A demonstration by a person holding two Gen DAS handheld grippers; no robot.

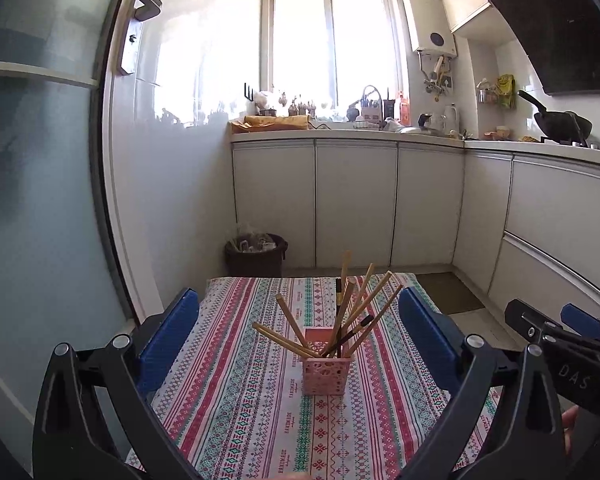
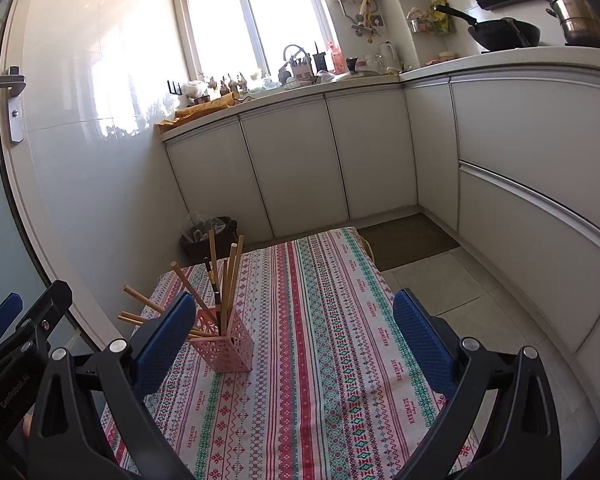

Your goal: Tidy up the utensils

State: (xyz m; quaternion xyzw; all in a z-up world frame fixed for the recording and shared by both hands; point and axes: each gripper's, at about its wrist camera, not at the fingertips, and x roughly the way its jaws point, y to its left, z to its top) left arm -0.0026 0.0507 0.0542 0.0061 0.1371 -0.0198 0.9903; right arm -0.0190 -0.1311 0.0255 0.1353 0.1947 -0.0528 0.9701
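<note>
Here both pairs of fingers stand wide apart and hold nothing. The left gripper (image 1: 300, 340) hangs over the striped cloth on the worktop (image 1: 236, 400), and the pink basket (image 1: 324, 376) sits between its fingers, just ahead. Wooden and dark chopsticks (image 1: 352, 308) fan out of it. The basket lies just ahead of the left finger of the right gripper (image 2: 296, 340). Beyond the worktop's far edge stands a dark bin (image 1: 256, 254).

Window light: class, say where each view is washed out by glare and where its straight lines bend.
Left wrist view: the window is blown out, glare spreads over the left wall, the door frame bows. Right wrist view: the window is also overexposed, the cabinet fronts curve.
</note>
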